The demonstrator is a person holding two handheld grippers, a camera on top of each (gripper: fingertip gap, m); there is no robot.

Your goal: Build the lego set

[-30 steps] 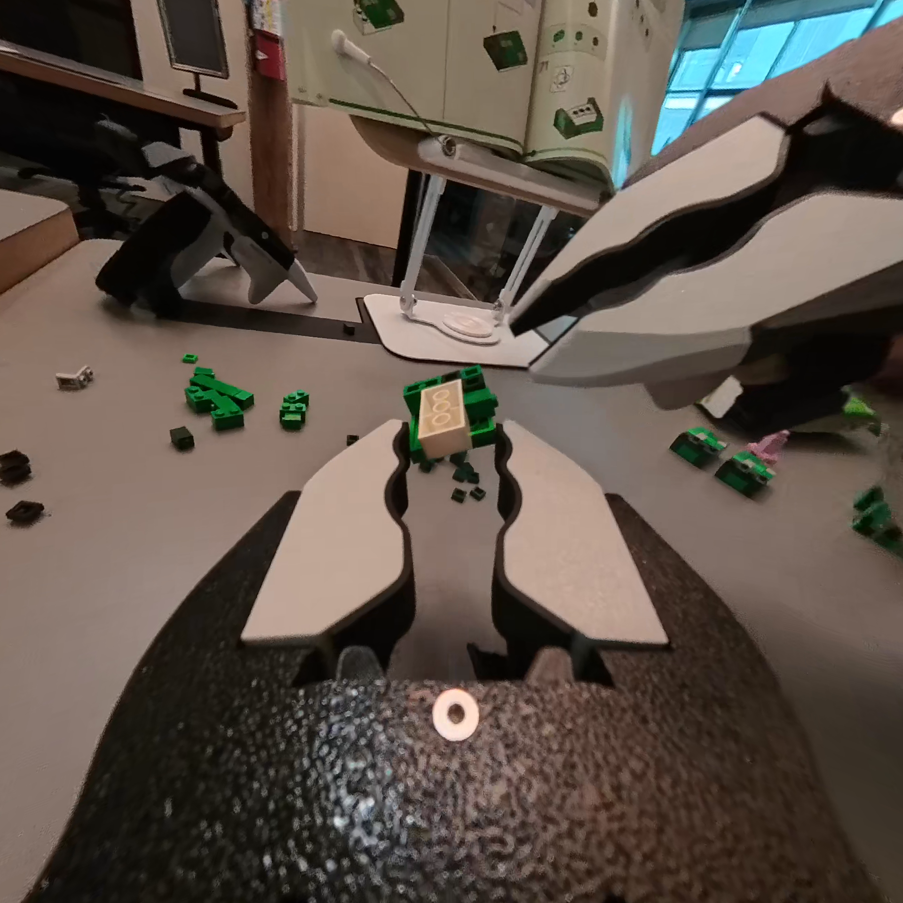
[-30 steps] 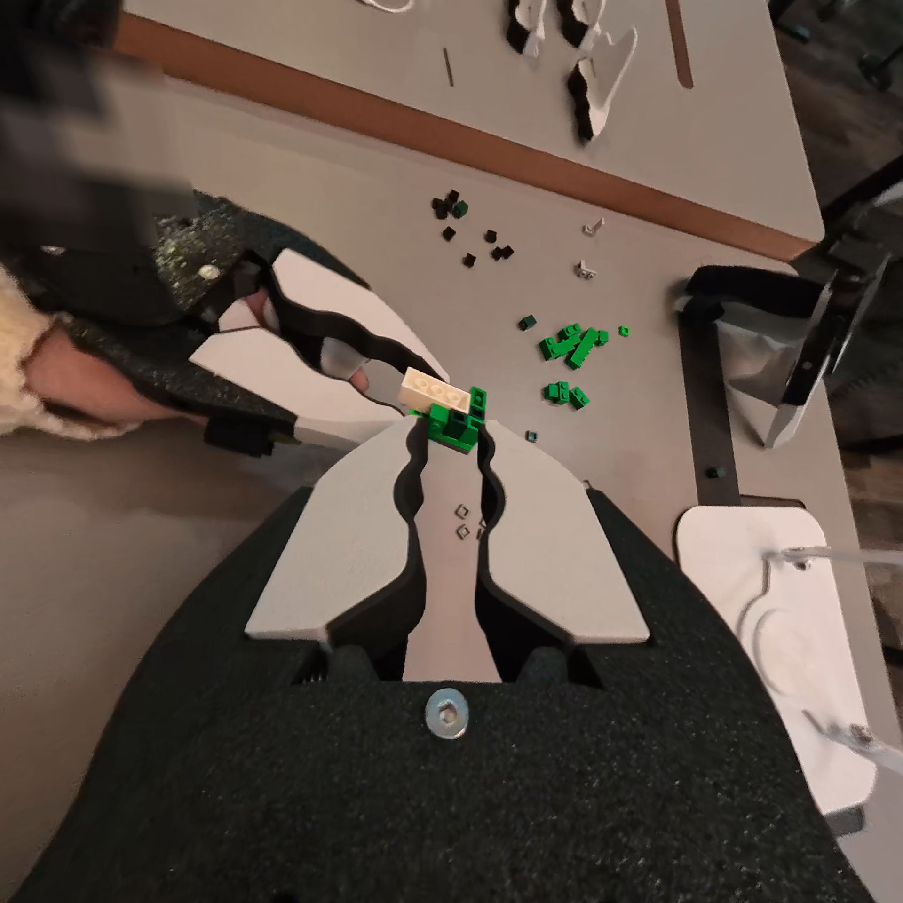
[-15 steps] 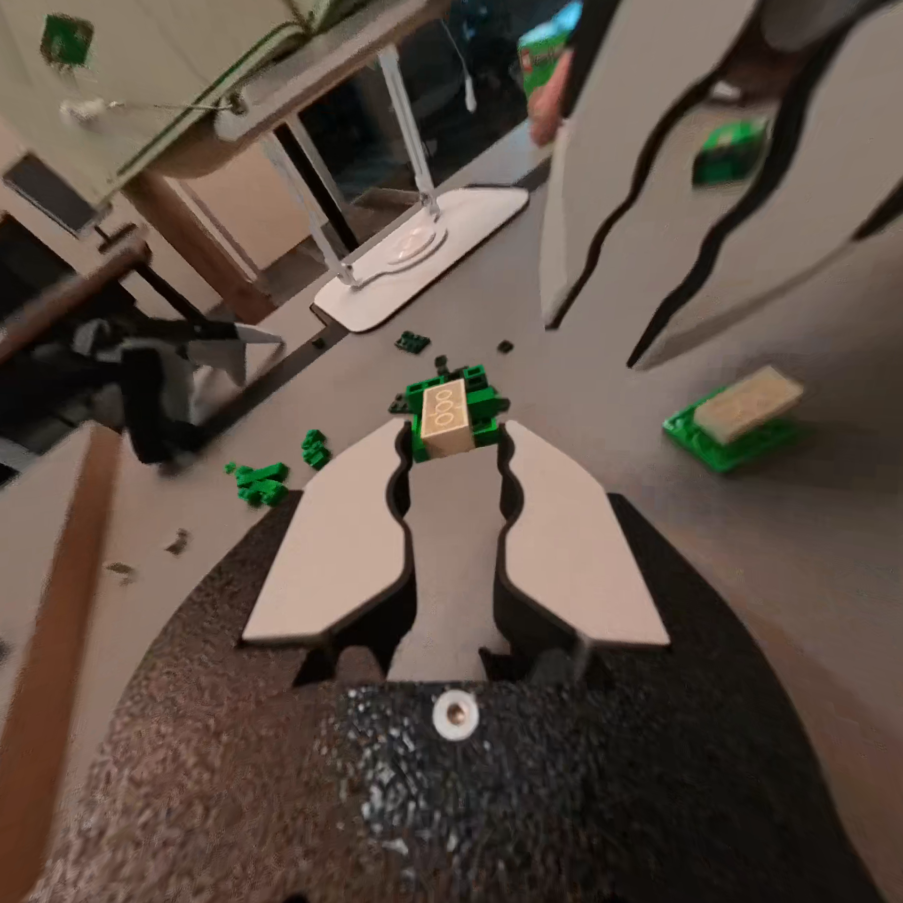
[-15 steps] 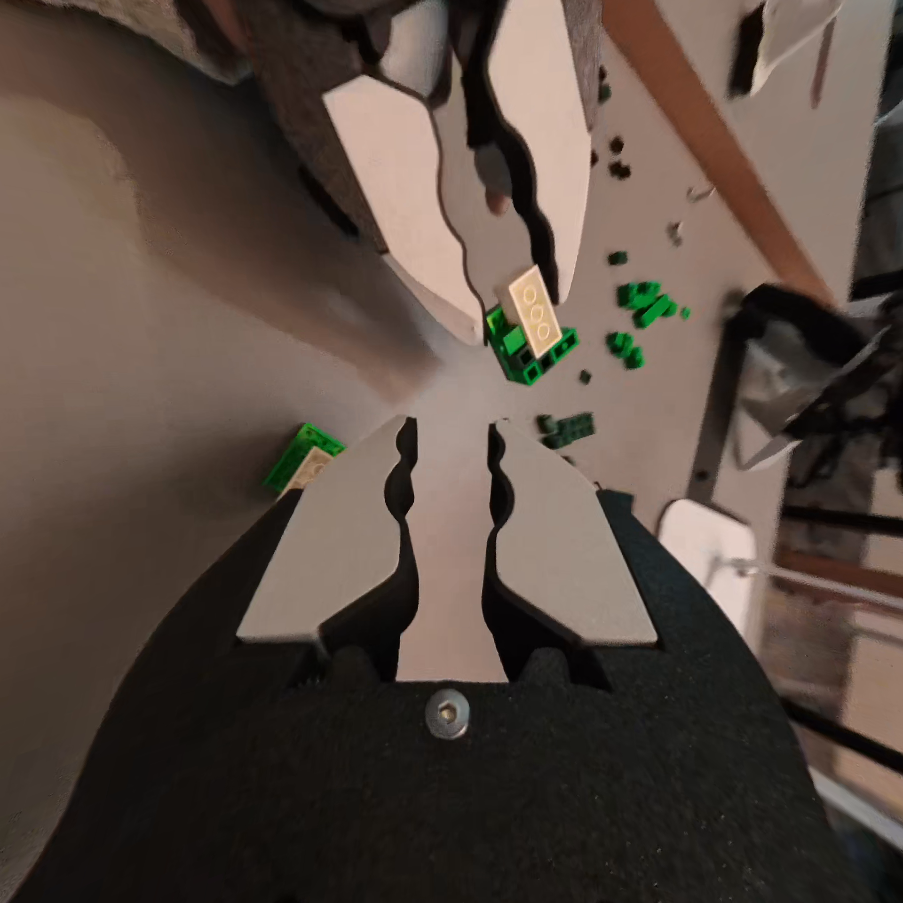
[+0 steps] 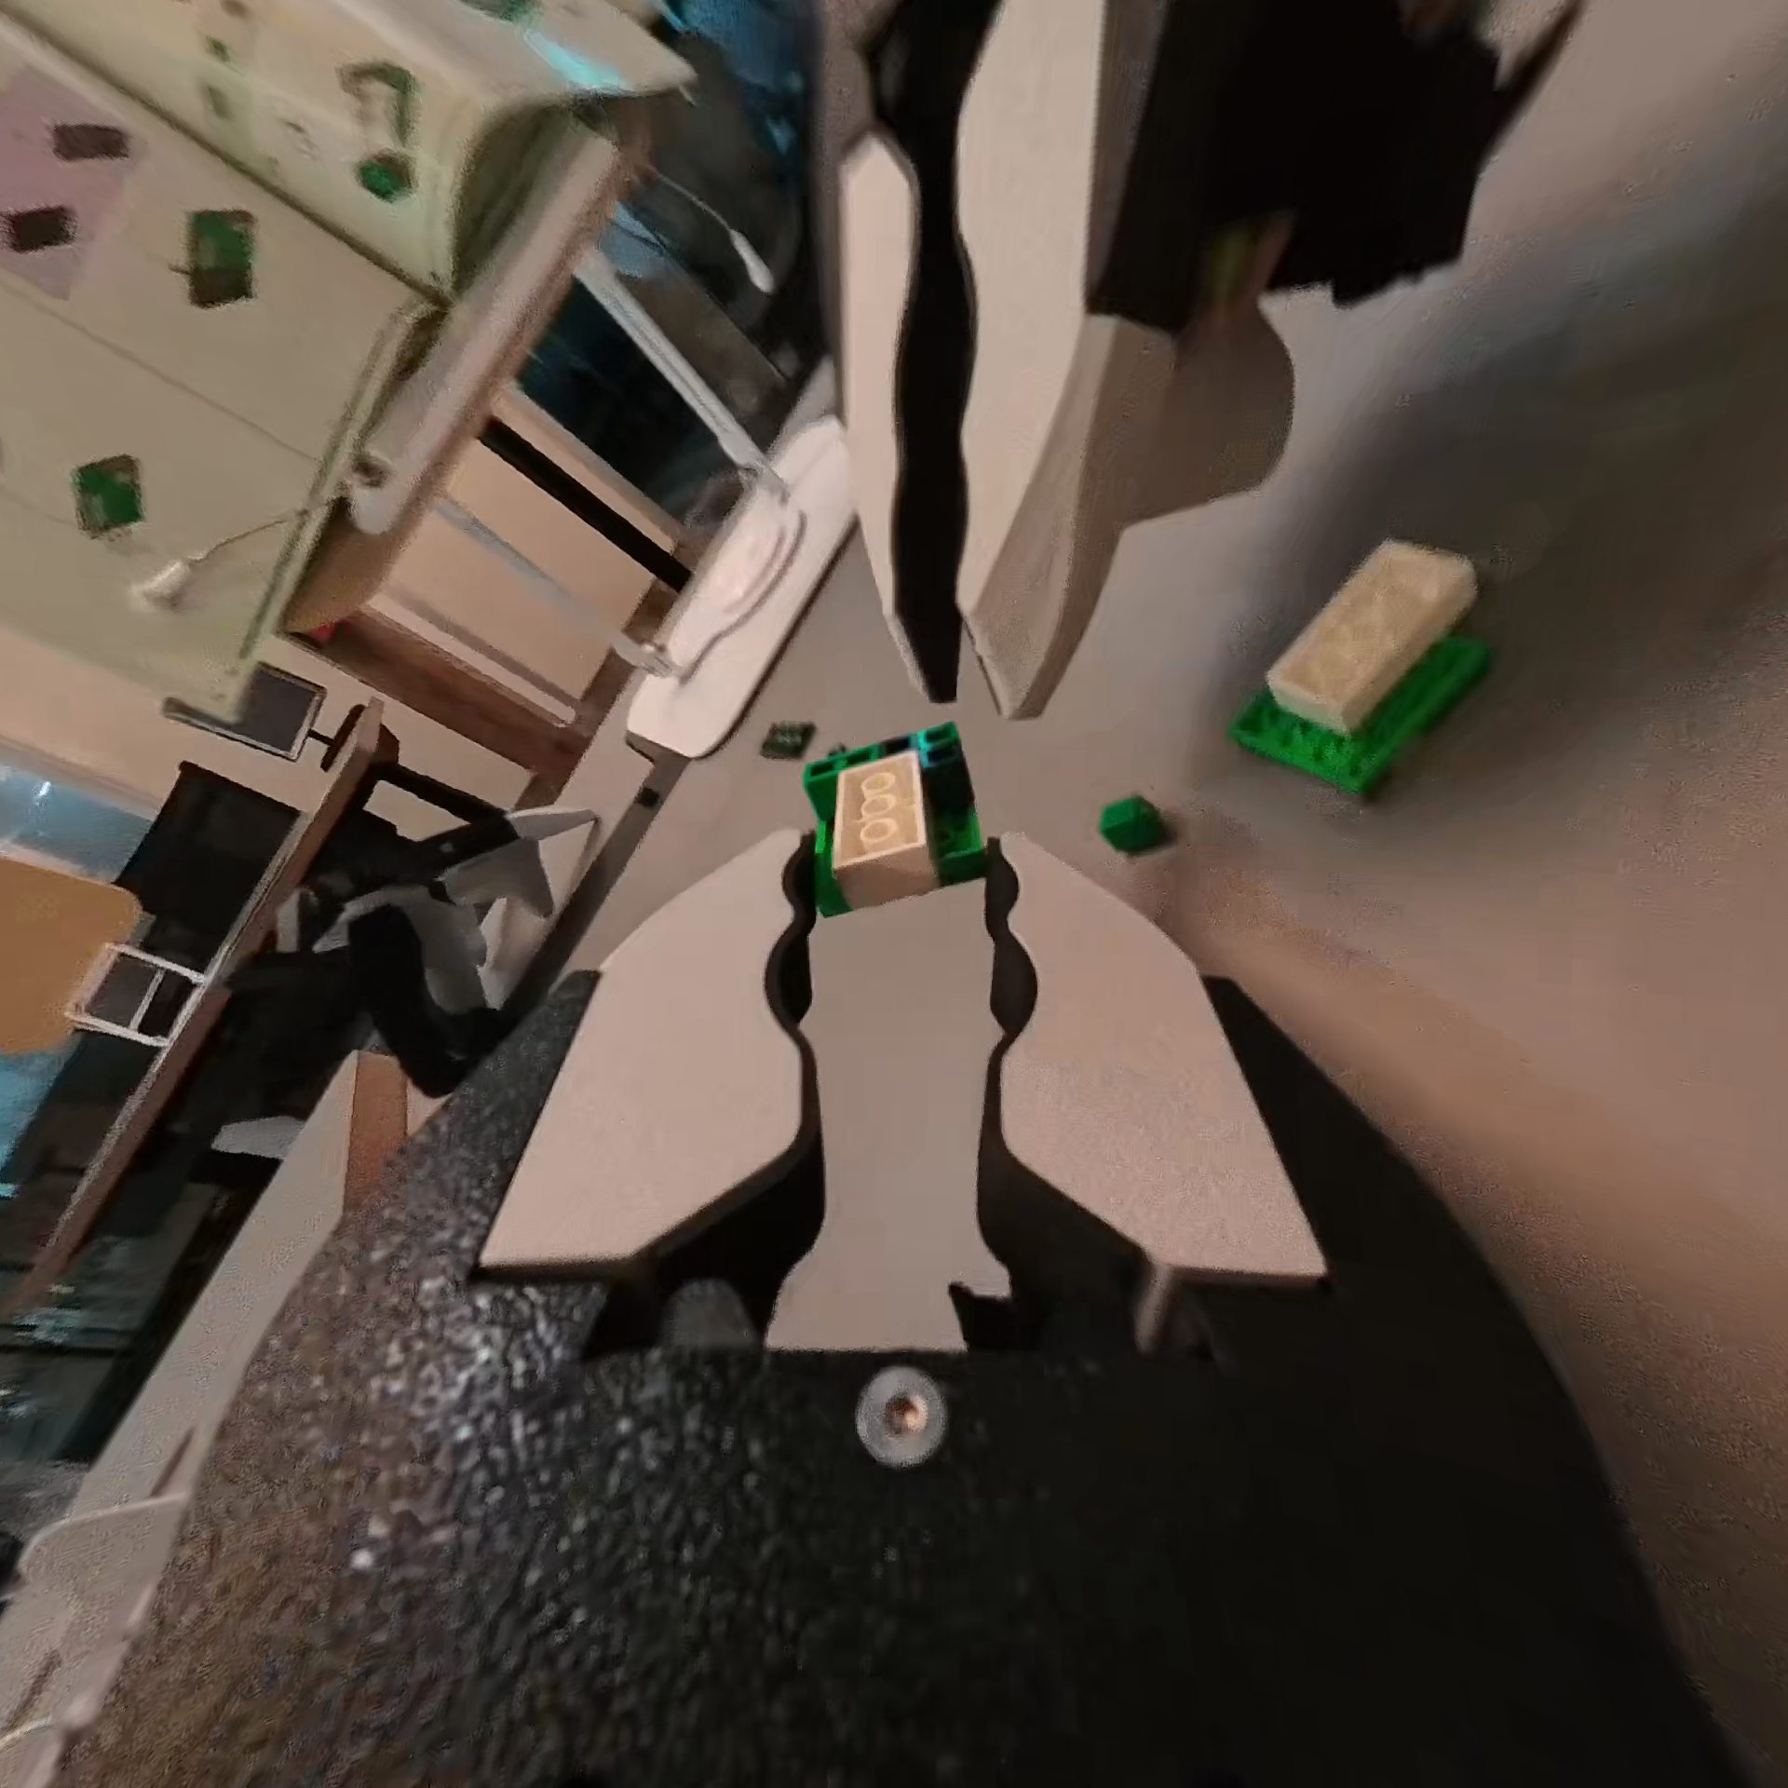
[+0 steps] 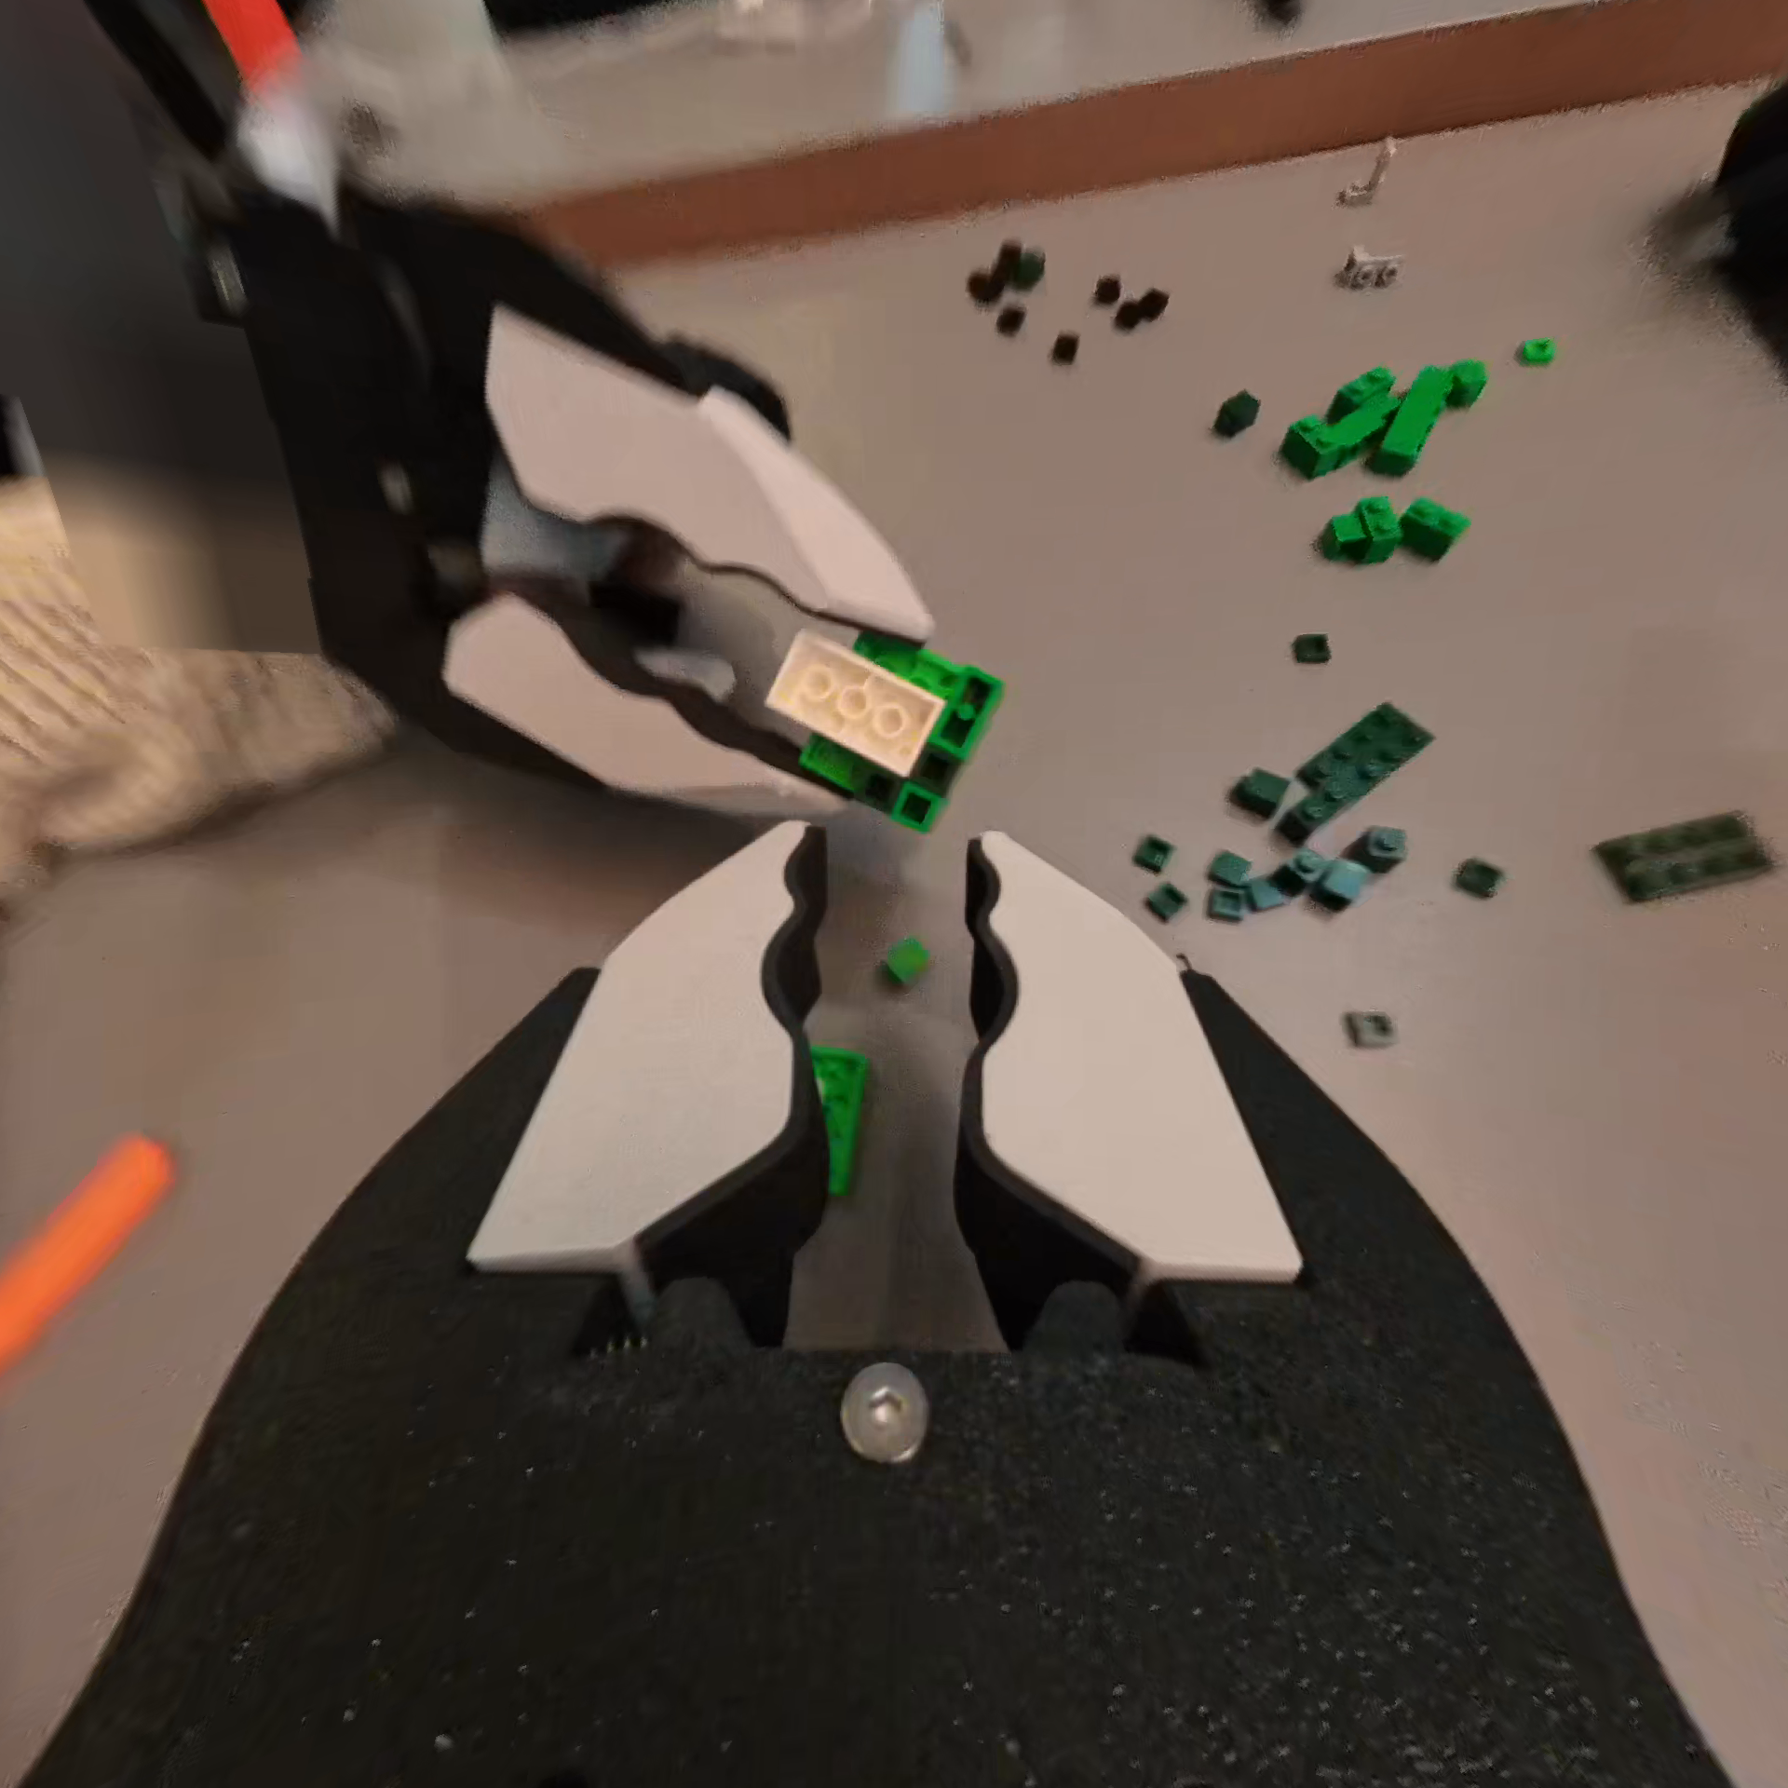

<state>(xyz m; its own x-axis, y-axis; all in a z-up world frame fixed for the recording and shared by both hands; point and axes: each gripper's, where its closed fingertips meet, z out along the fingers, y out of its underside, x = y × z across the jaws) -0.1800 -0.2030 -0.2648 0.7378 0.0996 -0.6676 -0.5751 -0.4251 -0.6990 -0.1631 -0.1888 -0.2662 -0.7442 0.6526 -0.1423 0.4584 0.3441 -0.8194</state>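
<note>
Left wrist view: left hand-held gripper clamps green-and-cream lego build at its fingertips, off the surface, w/ right hand-held gripper just beside & below it, parted w/ nothing in it, loose green bricks scattered beyond.

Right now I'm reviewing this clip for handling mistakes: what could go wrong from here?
1. The left gripper pinches the green-and-cream assembly only at its fingertips, off the table; a bump might drop it.
2. The open right gripper sits very near that assembly and could knock it.
3. A small green brick and loose green pieces lie nearby; a sweep could scatter them.
</note>
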